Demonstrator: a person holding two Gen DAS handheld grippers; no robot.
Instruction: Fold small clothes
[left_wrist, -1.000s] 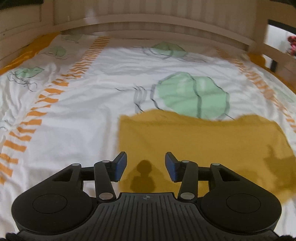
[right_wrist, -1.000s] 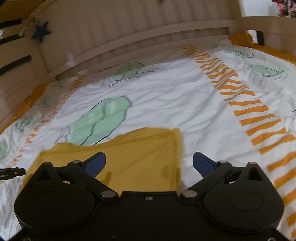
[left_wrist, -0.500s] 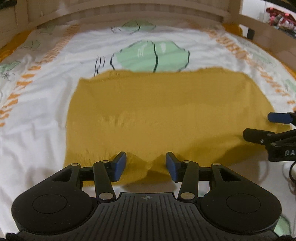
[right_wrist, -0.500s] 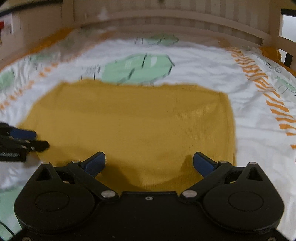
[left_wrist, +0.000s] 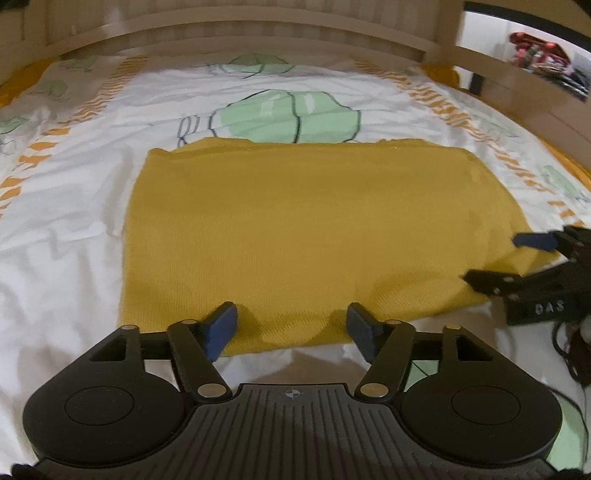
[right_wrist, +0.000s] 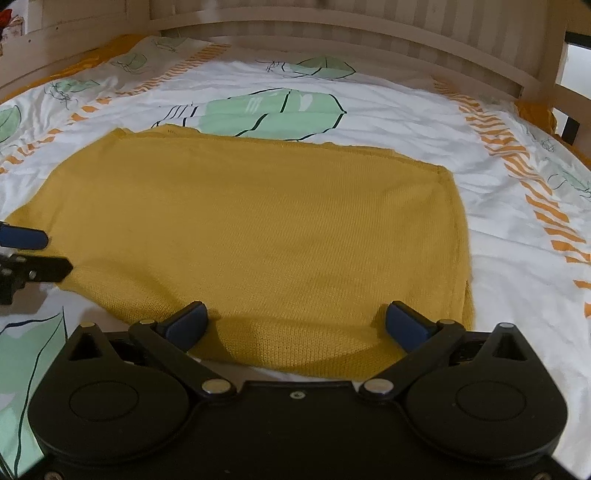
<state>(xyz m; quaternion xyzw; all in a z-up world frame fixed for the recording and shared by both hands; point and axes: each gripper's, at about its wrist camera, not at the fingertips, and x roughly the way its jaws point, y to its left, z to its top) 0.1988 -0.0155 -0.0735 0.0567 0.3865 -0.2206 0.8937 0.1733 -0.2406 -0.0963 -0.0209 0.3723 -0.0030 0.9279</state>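
Left gripper (left_wrist: 291, 325) jaws wide, nothing held, at near hem of mustard knit garment (left_wrist: 314, 229); right gripper (right_wrist: 295, 326) likewise wide, empty. Garment flat mid-bedsheet (left_wrist: 74, 221). Likely light, soft, limp; pinch near corners, left and right, lift together.

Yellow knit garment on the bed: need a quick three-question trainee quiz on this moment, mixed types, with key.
1. True or false: the yellow knit garment lies spread flat on the printed bedsheet.
2. Multiple choice: the left hand-held gripper is (A) shut on the cloth, (B) open at the garment's near edge, (C) out of view.
3. Fill in: the right hand-held gripper is open over the garment's near ____ corner.

Key: 1 true; 2 B; 3 right.
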